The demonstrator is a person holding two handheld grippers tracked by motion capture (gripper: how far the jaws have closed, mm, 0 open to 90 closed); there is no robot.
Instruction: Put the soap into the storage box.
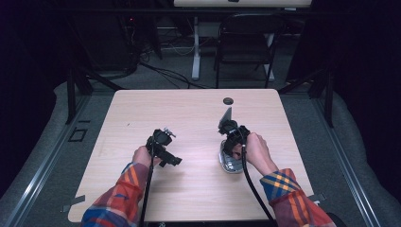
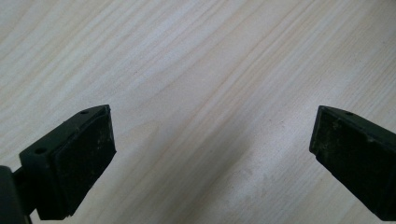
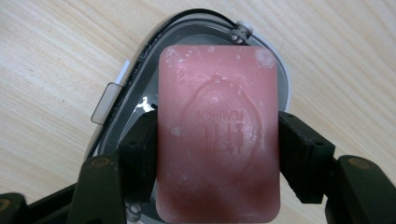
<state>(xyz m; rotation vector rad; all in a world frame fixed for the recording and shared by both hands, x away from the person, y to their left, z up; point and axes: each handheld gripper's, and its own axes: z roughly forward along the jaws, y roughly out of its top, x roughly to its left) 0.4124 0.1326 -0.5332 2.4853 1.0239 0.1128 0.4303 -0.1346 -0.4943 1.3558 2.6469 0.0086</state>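
The right tongs (image 3: 217, 154) squeeze a pink soap bar (image 3: 218, 130) just over a clear soap dish (image 3: 116, 102), at the table's (image 1: 142, 109) 4 o'clock side. The left tongs (image 2: 212, 154) gape wide, holding nothing.

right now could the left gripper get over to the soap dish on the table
Probably yes: the left gripper is open, with bare table between it and the soap dish. The right gripper is above the dish holding the pink soap.
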